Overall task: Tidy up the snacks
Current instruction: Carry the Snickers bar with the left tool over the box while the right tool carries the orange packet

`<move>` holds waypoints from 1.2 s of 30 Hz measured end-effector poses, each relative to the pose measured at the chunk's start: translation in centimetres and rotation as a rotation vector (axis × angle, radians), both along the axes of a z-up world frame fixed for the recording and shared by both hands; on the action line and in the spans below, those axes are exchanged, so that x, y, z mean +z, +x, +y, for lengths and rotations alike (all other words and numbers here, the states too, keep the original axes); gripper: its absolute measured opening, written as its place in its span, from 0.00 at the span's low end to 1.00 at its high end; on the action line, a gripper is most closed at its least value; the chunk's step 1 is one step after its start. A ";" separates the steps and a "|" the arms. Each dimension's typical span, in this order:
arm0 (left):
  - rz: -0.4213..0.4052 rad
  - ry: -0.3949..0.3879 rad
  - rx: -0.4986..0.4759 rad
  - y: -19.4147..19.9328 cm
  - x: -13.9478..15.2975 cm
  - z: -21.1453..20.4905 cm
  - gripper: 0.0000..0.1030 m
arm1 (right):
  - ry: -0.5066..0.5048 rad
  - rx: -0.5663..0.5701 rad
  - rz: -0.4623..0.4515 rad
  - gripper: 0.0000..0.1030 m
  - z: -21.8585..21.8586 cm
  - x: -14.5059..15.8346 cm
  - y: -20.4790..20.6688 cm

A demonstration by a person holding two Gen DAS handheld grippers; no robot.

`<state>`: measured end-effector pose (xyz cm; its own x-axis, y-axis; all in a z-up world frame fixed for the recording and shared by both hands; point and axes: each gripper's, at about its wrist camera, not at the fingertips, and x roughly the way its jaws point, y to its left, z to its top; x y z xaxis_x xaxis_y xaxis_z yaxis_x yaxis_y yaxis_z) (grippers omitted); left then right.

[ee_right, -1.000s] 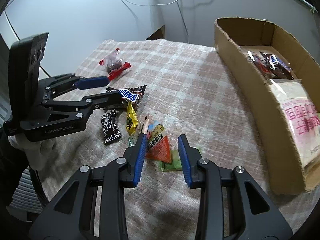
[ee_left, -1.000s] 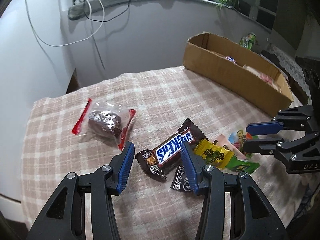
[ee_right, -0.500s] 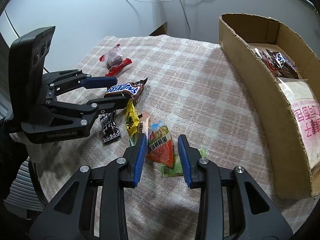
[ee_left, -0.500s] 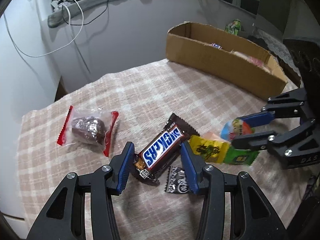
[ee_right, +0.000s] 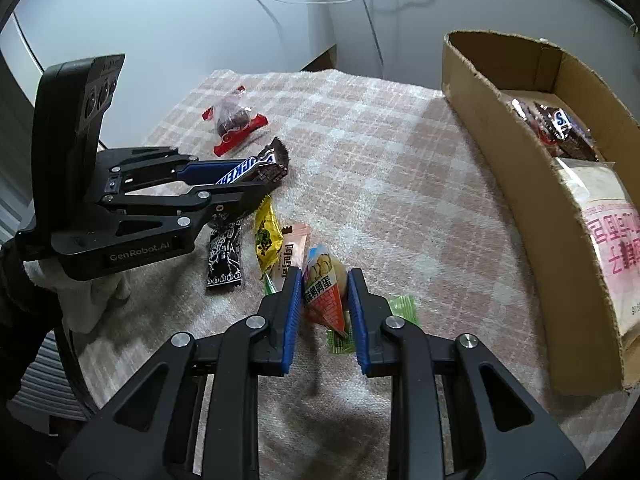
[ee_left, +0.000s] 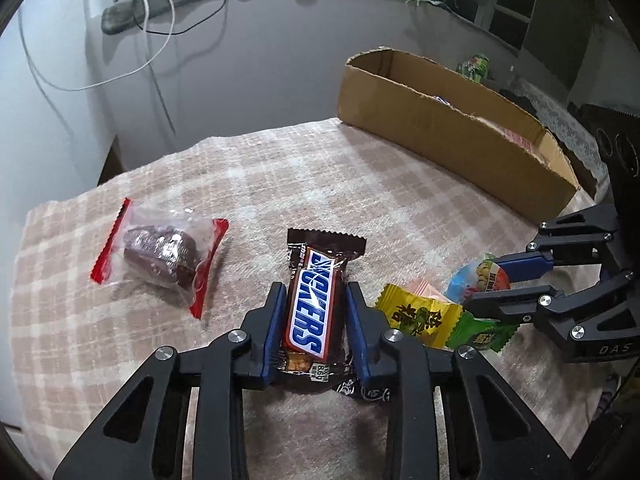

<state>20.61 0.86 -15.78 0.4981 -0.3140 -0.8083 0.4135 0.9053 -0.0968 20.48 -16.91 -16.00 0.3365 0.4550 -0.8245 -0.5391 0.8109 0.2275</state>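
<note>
My left gripper (ee_left: 314, 300) is shut on a brown Snickers bar (ee_left: 316, 300) and holds it a little above the checked cloth; it also shows in the right wrist view (ee_right: 248, 168). My right gripper (ee_right: 323, 286) is shut on a small orange and blue snack packet (ee_right: 322, 292), lifted just off the cloth; in the left wrist view the packet (ee_left: 478, 278) sits between its fingers. The cardboard box (ee_right: 520, 184) stands to the right, holding a Snickers (ee_right: 560, 124) and a pink-printed bag (ee_right: 612, 236).
On the cloth lie a red-edged clear packet (ee_left: 160, 252), a yellow packet (ee_left: 416, 316), a green packet (ee_left: 482, 334), a pale pink packet (ee_right: 290, 252) and a black packet (ee_right: 224, 258). The wall with cables stands behind the table.
My left gripper has closed on the Snickers bar and lifted it. My right gripper has closed on the orange packet and raised it off the pile.
</note>
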 end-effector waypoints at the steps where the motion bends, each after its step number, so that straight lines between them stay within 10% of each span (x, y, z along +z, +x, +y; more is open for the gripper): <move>1: 0.000 -0.003 0.009 -0.1 0.0 0.1 0.26 | 0.001 -0.002 -0.009 0.23 -0.1 0.2 -0.1; 36: -0.120 -0.142 0.021 -0.2 7.3 -4.8 0.26 | 0.043 -0.168 -0.191 0.23 -11.5 8.8 -1.4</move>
<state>20.37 -3.90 -8.47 0.5961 -0.4095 -0.6906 0.4114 0.8945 -0.1752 19.13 -28.42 -7.22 0.5584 0.4125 -0.7197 -0.4338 0.8847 0.1705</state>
